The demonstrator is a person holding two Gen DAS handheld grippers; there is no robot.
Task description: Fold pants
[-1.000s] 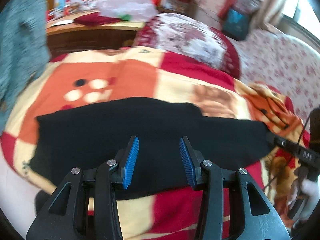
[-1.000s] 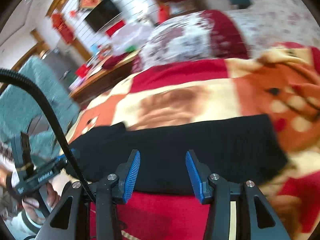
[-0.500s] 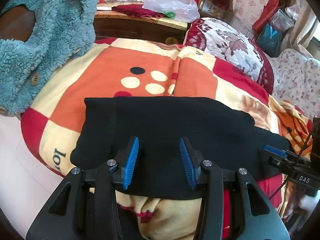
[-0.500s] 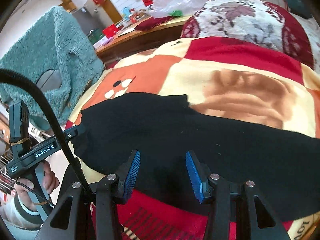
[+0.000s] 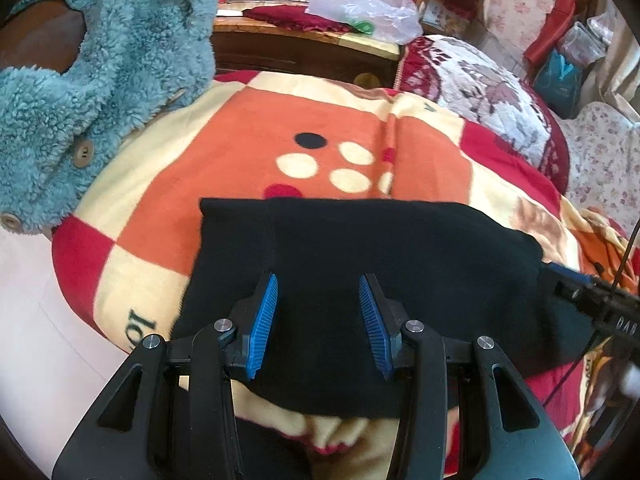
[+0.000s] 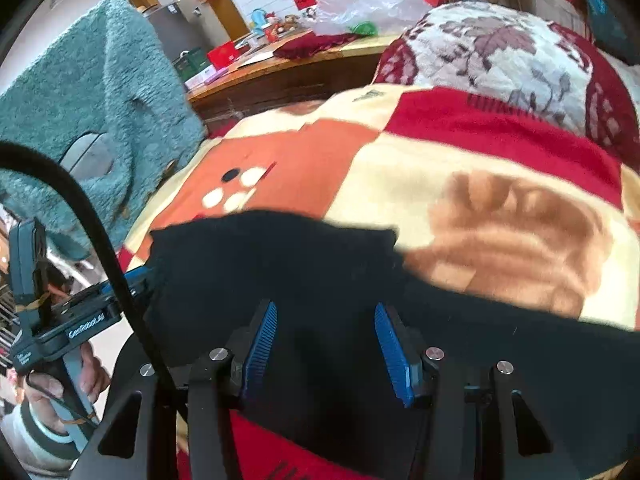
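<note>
1. Along the near edge of the orange, red and cream patterned blanket lie the black fabric pants, already doubled lengthwise.
2. Left gripper hovers, jaws spread, empty.
3. Right gripper, jaws just widening, holds nothing.
4. Judged next: pinch the end, fold across.

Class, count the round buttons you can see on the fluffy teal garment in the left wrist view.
2: one button on the fluffy teal garment, another button below it at the left edge. Folds may hide more.

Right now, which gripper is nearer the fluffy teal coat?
Left. The left gripper hovers over the pants' end beside the coat; the right gripper is farther along them.
</note>
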